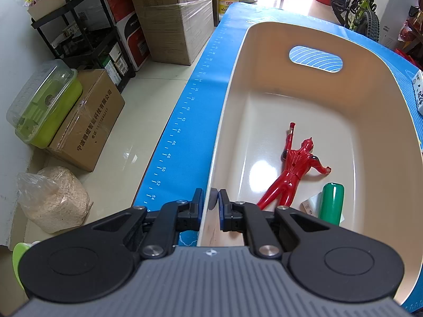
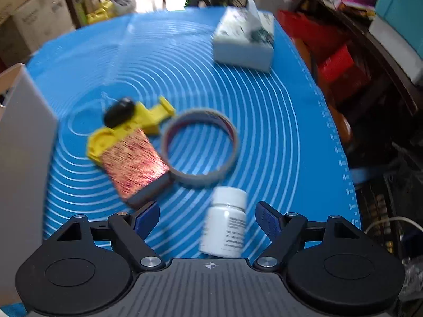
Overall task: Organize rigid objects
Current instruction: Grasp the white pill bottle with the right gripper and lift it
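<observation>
A cream plastic bin [image 1: 375, 100] stands on the blue mat [image 1: 185, 121]. Inside it lie a red toy figure [image 1: 289, 169] and a green cylinder [image 1: 331, 202] beside a small white packet [image 1: 310, 206]. My left gripper [image 1: 211, 198] is shut on the bin's near left rim. In the right wrist view my right gripper [image 2: 207, 218] stands open, pointing down at the mat. A white pill bottle [image 2: 224, 224] stands between its fingers, and the pads are clear of it. Further out lie a grey ring [image 2: 201, 148], a yellow toy [image 2: 132, 121] and a pink patterned flat item [image 2: 134, 163].
A white tissue pack [image 2: 244, 41] sits at the mat's far right. The bin's outer wall [image 2: 21, 145] rises at the left of the right wrist view. Cardboard boxes [image 1: 87, 129], a black shelf [image 1: 87, 34] and a sack [image 1: 55, 198] stand on the floor left of the table.
</observation>
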A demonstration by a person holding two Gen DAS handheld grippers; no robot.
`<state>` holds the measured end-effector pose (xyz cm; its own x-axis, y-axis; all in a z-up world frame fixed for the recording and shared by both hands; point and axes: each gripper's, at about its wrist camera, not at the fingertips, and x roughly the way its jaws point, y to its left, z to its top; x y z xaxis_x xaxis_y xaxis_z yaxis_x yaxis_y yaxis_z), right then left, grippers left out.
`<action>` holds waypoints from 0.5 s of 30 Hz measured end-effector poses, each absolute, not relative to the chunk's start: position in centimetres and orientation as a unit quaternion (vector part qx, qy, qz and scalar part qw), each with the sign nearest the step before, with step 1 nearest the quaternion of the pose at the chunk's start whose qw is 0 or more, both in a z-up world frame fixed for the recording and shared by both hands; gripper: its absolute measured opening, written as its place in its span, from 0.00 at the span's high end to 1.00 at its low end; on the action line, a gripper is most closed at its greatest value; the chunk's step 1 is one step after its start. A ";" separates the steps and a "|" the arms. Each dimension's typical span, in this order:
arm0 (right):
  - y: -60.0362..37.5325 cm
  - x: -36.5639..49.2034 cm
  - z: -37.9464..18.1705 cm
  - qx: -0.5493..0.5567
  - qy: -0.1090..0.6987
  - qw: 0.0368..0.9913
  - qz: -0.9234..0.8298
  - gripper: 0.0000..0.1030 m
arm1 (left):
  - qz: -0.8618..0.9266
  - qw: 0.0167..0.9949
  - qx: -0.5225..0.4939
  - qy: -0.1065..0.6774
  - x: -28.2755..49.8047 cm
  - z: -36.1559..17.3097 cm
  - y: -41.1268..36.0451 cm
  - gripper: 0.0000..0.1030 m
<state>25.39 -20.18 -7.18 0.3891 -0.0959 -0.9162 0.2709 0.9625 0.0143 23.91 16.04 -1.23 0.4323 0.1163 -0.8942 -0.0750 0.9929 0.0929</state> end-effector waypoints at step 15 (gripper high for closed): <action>-20.1 25.6 -8.8 0.069 0.560 0.819 -0.107 0.57 | 0.056 0.846 0.020 0.530 23.9 -1.2 16.0 0.87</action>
<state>25.61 -20.14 -8.83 0.3505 -0.0980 -0.9314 0.2532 0.9674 -0.0065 23.92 16.04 -1.22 0.4323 0.1163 -0.8942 -0.0747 0.9929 0.0930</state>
